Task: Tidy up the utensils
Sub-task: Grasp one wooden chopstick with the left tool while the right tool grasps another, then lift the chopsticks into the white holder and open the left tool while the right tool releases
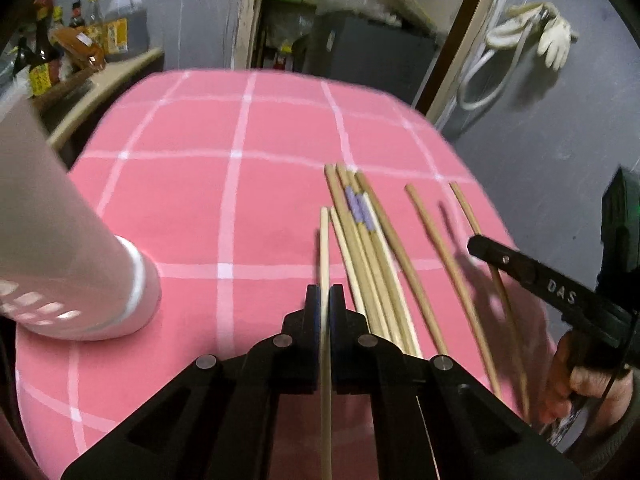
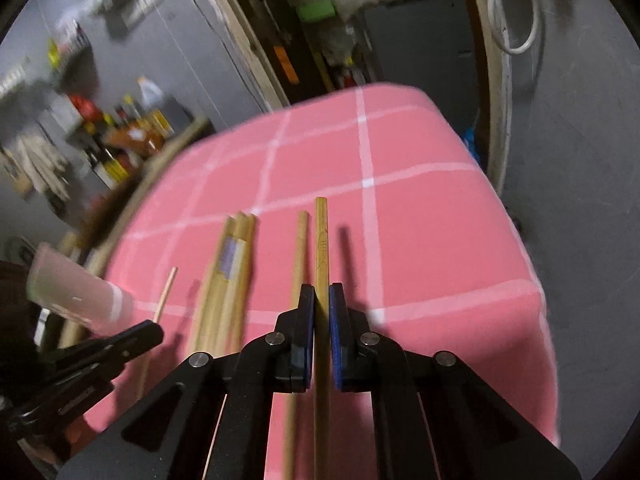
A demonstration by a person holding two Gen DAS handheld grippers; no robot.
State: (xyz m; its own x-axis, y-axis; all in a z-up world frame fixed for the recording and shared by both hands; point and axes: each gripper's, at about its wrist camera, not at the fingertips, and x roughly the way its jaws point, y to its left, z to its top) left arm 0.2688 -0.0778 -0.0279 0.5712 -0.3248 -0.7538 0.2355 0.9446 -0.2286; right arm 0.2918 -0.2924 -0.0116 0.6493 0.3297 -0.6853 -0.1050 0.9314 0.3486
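Note:
Several wooden chopsticks lie on a pink checked tablecloth [image 1: 200, 200]. A bundle of them [image 1: 360, 232] with purple bands lies in the middle; it also shows in the right wrist view [image 2: 230, 272]. My left gripper [image 1: 325, 300] is shut on one pale chopstick [image 1: 324, 248], which runs forward between its jaws. My right gripper [image 2: 322, 300] is shut on one darker chopstick [image 2: 321, 240]. Another chopstick [image 2: 300, 252] lies just left of it. A pale pink cup [image 1: 60, 248] stands at the left; it also shows in the right wrist view [image 2: 76, 296].
The table's far and right edges drop to a grey floor [image 2: 580, 200]. A shelf with bottles [image 1: 80, 40] stands beyond the table at the left. White gloves [image 1: 552, 36] hang on the wall at the right. The right gripper's body [image 1: 560, 292] shows at the right edge.

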